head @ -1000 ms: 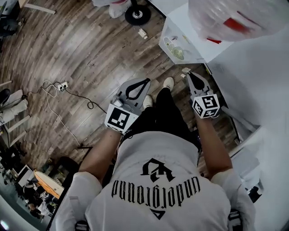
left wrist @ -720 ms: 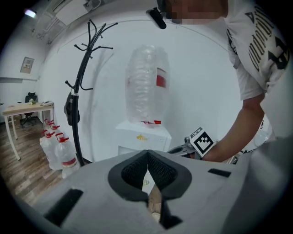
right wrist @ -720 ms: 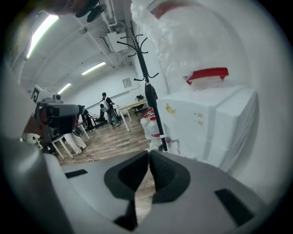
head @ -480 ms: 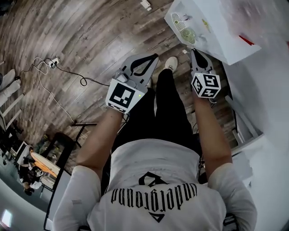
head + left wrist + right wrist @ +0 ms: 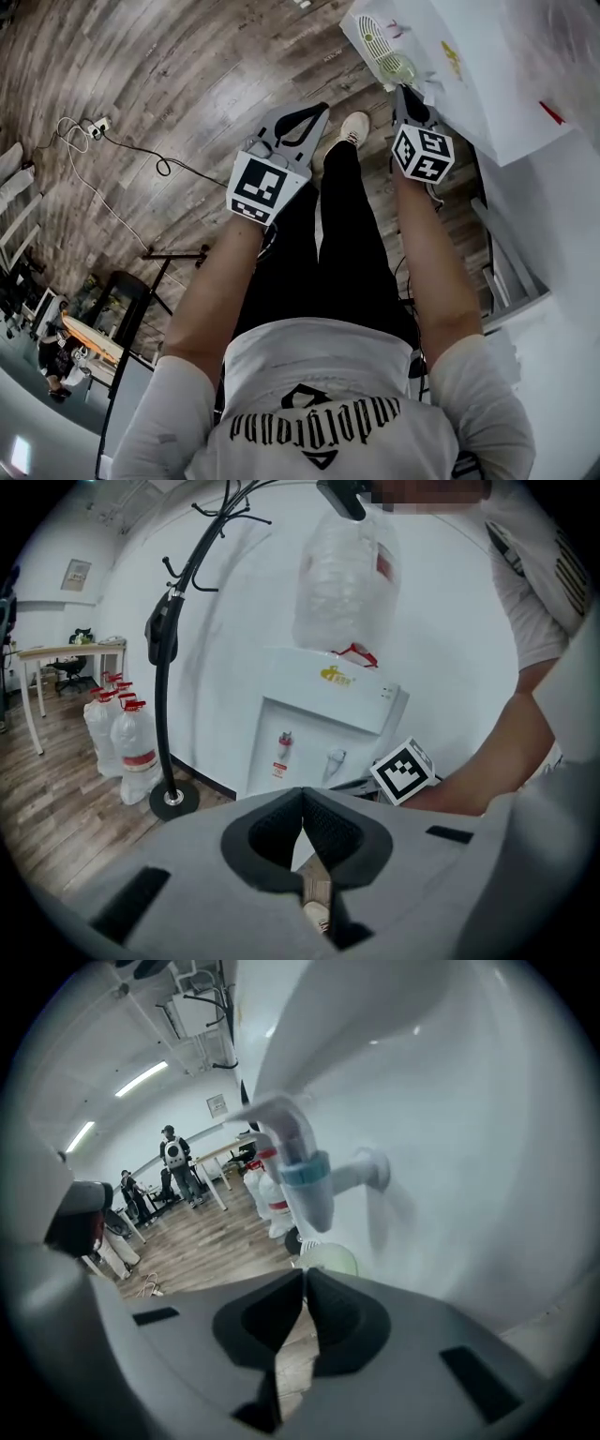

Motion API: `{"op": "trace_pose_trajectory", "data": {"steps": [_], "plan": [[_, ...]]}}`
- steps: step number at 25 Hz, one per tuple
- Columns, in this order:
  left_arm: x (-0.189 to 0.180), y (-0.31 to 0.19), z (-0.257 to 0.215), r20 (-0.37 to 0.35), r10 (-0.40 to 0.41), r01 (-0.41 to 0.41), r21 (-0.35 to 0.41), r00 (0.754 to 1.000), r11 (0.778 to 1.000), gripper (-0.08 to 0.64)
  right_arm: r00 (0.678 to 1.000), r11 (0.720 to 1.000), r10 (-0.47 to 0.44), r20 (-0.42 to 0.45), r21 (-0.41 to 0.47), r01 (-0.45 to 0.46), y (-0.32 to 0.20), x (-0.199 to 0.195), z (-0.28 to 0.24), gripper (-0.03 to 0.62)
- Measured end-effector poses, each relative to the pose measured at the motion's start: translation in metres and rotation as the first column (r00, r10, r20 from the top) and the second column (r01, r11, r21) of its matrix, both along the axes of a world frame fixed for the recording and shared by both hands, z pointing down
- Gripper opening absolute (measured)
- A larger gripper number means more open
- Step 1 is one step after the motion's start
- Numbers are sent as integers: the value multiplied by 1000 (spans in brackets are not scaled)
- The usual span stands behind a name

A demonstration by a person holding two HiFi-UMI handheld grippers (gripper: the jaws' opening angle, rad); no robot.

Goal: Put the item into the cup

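Left claw (image 5: pixel 322 110) and right claw (image 5: pixel 404 91) were both shut and empty. The green cup (image 5: pixel 330 1258) stood at the water dispenser (image 5: pixel 323 714) beneath its blue tap (image 5: pixel 305 1180), just ahead of the right claw.

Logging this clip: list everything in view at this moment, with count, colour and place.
dispenser: one, white, against the wall ahead
jug: one, clear, on top of the dispenser
tap: one, blue, on the dispenser front
cup: one, pale green, below the tap
coat stand: one, black, left of the dispenser
bottles: several, clear with red caps, on the floor by the coat stand
power strip: one, white, on the floor at left
people: a few, far back
left gripper: grey, shut, empty
right gripper: grey, shut, empty, near the tap
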State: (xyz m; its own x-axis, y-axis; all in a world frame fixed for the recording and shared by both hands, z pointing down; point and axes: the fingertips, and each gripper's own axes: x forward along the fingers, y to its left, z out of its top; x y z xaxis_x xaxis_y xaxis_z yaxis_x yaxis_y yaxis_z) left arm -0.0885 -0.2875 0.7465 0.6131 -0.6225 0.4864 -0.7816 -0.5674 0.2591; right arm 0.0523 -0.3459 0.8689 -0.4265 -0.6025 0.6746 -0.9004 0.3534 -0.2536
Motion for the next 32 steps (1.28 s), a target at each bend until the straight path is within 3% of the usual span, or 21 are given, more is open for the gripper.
{"op": "trace_pose_trajectory", "data": {"steps": [7,19,25,32], "plan": [[-3,-5,13,10,-4,4,-17,1000,1000,9,999,998,33,-21,-50,-34,-5,2,28,34],[3,0,0,8,2,-2,1,1000,1000,9,1000,998,4,-24,-63,-5,1,0,25,149],[-2,11,-28,16,19,-20,33,1000,999,9,1000,999,-16,-23,-38,16,13,-9,-6,163],[-9,31,-100,27,54,-57,111,998,992,9,997,997,-75,-24,15,75,45,-14,-85,161]]}}
